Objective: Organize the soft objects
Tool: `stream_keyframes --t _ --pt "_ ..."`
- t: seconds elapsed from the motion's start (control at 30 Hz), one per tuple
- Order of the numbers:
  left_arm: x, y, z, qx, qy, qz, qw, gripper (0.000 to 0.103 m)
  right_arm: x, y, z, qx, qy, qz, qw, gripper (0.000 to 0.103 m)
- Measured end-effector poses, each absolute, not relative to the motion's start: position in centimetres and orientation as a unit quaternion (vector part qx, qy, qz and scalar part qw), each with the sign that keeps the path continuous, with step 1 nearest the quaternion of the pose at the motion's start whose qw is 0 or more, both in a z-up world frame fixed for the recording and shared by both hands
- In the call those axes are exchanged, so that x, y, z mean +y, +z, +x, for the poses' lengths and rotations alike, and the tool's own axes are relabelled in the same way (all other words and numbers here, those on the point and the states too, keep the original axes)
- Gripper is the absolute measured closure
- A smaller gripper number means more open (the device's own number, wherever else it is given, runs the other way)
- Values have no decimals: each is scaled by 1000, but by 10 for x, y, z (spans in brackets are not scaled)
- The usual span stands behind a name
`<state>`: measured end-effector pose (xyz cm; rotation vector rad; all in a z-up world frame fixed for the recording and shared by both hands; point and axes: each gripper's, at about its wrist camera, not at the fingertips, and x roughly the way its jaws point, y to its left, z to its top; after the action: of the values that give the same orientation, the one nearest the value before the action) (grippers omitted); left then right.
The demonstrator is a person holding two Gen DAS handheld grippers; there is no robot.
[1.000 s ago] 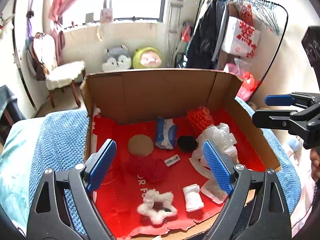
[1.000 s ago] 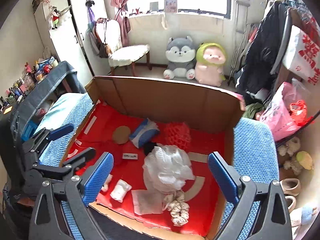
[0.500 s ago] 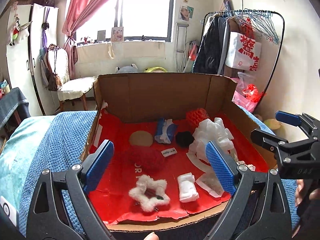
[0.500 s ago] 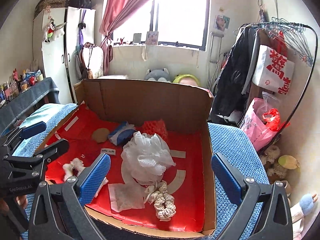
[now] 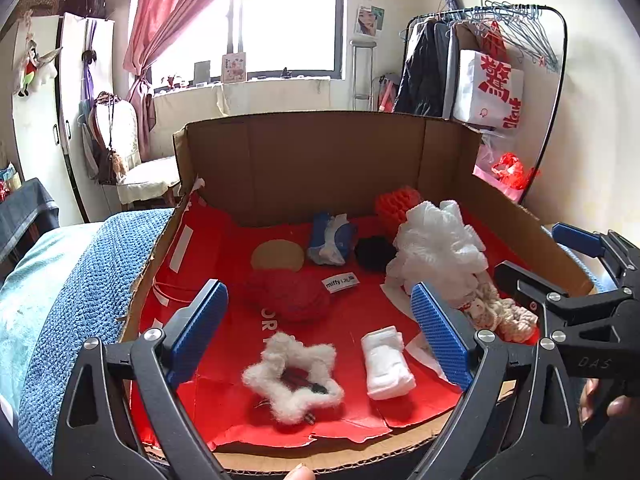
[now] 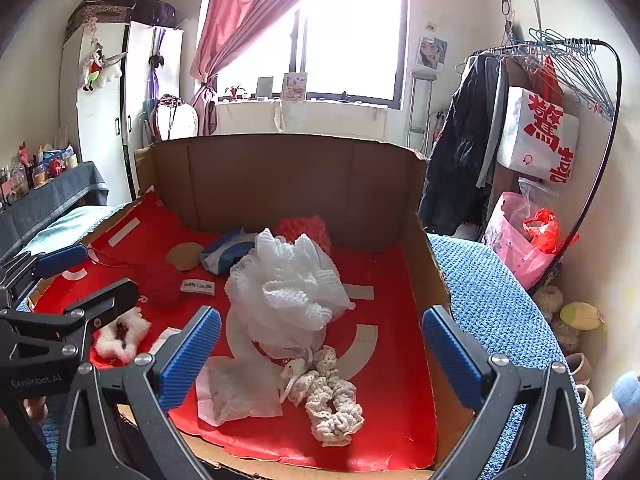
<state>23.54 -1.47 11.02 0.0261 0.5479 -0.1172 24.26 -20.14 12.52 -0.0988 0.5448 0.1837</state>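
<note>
A shallow cardboard box (image 5: 332, 160) with a red floor lies on the bed and holds several soft things. Near the front are a white fluffy star clip (image 5: 294, 380) and a folded white pad (image 5: 386, 362). Behind them lie a red yarn ball (image 5: 288, 294), a tan round pad (image 5: 278, 255), a blue-white pouch (image 5: 330, 238), a black puff (image 5: 374, 252), a white mesh puff (image 6: 286, 284) and a cream scrunchie (image 6: 328, 400). My left gripper (image 5: 320, 332) is open over the box's front, nothing between its fingers. My right gripper (image 6: 322, 360) is open above the scrunchie.
A blue knit blanket (image 5: 80, 300) covers the bed around the box. The box's tall back wall (image 6: 288, 184) and right wall (image 6: 428, 280) bound the space. A clothes rack (image 6: 540, 120) and a pink bag (image 6: 520, 236) stand to the right.
Both grippers have dropped lower and tilted toward level, so the room's window shows higher and the plush toys behind the box are hidden. Both stay open; nothing in the box moved.
</note>
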Motion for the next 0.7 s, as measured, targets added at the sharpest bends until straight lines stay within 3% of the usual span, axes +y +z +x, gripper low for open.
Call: stream_keyframes --t 0.7 --pt "-5 93 236 274 -35 13 961 9 -197 107 244 271 88 -48 957 0"
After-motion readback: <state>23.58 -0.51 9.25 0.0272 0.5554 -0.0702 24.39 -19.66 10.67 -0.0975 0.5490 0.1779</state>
